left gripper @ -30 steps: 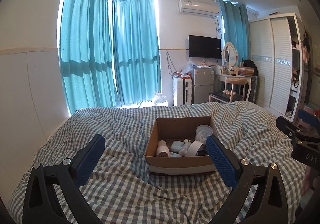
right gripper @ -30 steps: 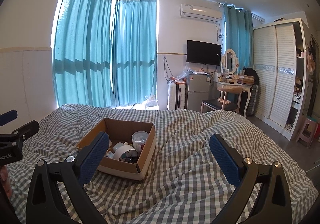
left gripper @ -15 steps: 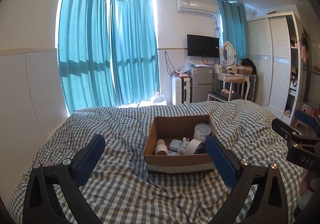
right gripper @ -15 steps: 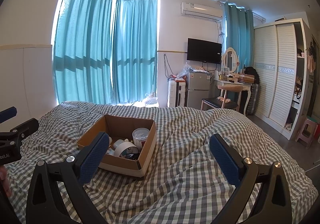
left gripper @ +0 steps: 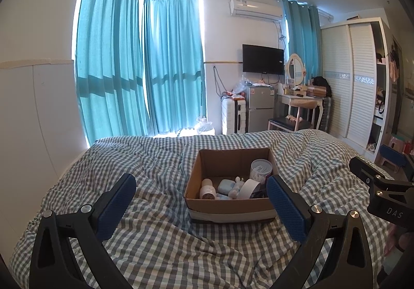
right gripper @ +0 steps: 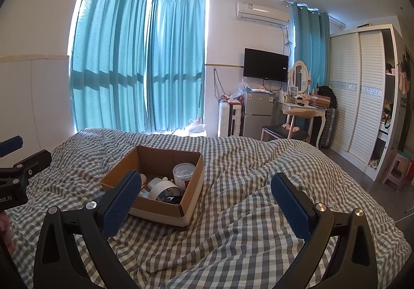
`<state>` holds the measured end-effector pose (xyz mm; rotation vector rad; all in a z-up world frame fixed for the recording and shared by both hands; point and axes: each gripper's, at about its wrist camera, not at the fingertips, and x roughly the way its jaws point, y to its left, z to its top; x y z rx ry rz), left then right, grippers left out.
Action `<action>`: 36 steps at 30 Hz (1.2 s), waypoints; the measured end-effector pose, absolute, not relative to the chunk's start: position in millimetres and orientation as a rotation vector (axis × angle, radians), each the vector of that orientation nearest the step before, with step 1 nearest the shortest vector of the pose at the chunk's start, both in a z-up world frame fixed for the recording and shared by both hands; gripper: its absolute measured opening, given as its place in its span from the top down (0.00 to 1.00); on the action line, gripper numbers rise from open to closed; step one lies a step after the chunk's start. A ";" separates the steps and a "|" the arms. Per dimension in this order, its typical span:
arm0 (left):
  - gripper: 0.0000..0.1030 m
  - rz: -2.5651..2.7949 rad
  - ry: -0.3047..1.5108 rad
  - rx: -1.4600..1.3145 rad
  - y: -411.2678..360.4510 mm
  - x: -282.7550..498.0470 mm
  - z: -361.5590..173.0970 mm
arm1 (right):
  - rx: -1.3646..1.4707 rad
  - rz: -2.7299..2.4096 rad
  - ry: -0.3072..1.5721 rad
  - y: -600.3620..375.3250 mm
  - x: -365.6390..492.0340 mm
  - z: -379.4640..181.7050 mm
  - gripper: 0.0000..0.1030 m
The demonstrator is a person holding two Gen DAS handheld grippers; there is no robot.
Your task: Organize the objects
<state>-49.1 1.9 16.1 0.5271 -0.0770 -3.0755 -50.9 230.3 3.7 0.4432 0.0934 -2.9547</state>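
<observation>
An open cardboard box (left gripper: 230,207) sits on the checked bedspread, also in the right wrist view (right gripper: 157,210). Inside are a clear round tub (left gripper: 260,170), a white tape roll (left gripper: 248,187), a small white cylinder (left gripper: 207,188), a pale blue case (left gripper: 226,185) and a small white figure (left gripper: 236,187). My left gripper (left gripper: 200,199) is open and empty, just in front of the box. My right gripper (right gripper: 205,198) is open and empty, to the box's right, its left finger (right gripper: 121,205) overlapping the box's near corner in view.
The grey-white checked bedspread (left gripper: 160,237) is rumpled, with a raised fold to the right (right gripper: 297,159). Beyond the bed stand teal curtains (left gripper: 145,69), a suitcase (left gripper: 234,115), a small fridge (left gripper: 260,109), a dressing table with chair (left gripper: 300,110) and a white wardrobe (left gripper: 352,79).
Both views have tilted up slightly, so the box sits a little lower in frame. Both grippers stay open and the box's contents have not moved.
</observation>
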 end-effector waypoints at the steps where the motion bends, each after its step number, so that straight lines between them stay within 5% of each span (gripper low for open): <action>1: 0.00 -3.075 -0.077 0.528 1.9 -49.1 16.1 | 0.444 -2.954 0.095 230.3 -50.6 3.1 0.02; 36: 0.00 -3.058 -0.077 0.563 5.9 -50.7 9.4 | 0.462 -2.953 0.108 229.7 -49.8 -0.9 0.02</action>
